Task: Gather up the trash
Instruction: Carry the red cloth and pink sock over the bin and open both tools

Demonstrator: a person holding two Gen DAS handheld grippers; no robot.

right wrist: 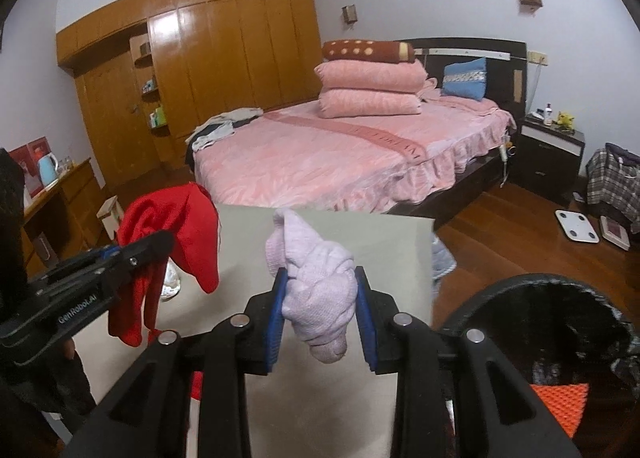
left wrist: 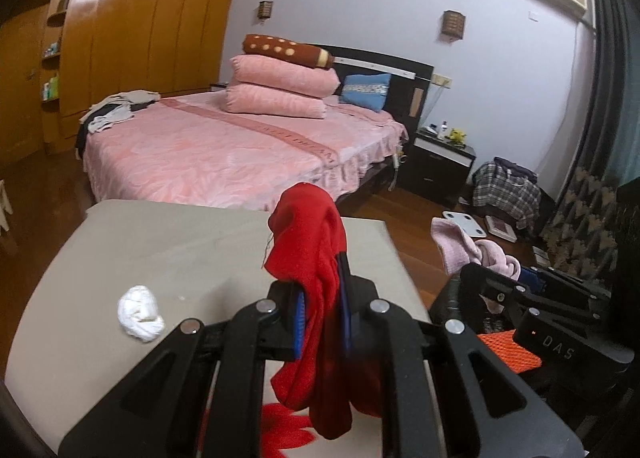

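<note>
My left gripper (left wrist: 322, 294) is shut on a red cloth (left wrist: 316, 258) and holds it above the grey table (left wrist: 168, 250); the cloth hangs down between the fingers. It also shows in the right wrist view (right wrist: 176, 226). My right gripper (right wrist: 320, 298) is shut on a pale pink cloth (right wrist: 316, 290), also above the table (right wrist: 380, 242); the same cloth shows in the left wrist view (left wrist: 460, 246). A crumpled white tissue (left wrist: 140, 312) lies on the table's left part. A black-lined trash bin (right wrist: 560, 338) with an orange item (right wrist: 560, 398) inside stands at the table's right.
A pink bed (left wrist: 240, 146) with stacked pillows stands beyond the table. A black nightstand (left wrist: 440, 158), a white scale (left wrist: 468, 224) and a plaid bag (left wrist: 508, 186) stand on the wood floor at right. A wooden wardrobe (left wrist: 140, 38) lines the far left wall.
</note>
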